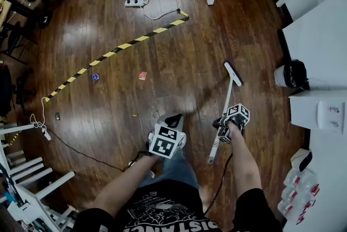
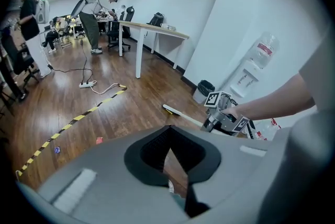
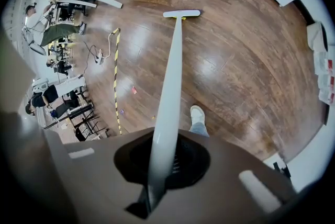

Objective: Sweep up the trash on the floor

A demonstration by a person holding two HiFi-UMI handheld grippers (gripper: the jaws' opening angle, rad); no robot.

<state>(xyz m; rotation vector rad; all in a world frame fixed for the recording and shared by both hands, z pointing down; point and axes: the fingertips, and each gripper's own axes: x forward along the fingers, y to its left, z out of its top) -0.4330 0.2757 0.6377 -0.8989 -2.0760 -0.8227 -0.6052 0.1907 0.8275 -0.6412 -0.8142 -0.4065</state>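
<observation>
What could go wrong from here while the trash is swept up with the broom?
1. The red scrap and blue scrap lie close to the striped tape; the broom may catch on it.
2. The right tongs grip the handle far from the head, so strokes may scatter the scraps.

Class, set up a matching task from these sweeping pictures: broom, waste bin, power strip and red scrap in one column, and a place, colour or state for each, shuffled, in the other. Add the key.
Column one
1. broom
2. waste bin
3. power strip
4. red scrap

Column two
a. lined with a black bag, beside the white wall
b. lying loose on the wooden floor near the striped tape
c. handle clamped in the jaws of the right gripper
d. white, with cables running from it

Pairs: 1-c, 2-a, 3-d, 4-b
</observation>
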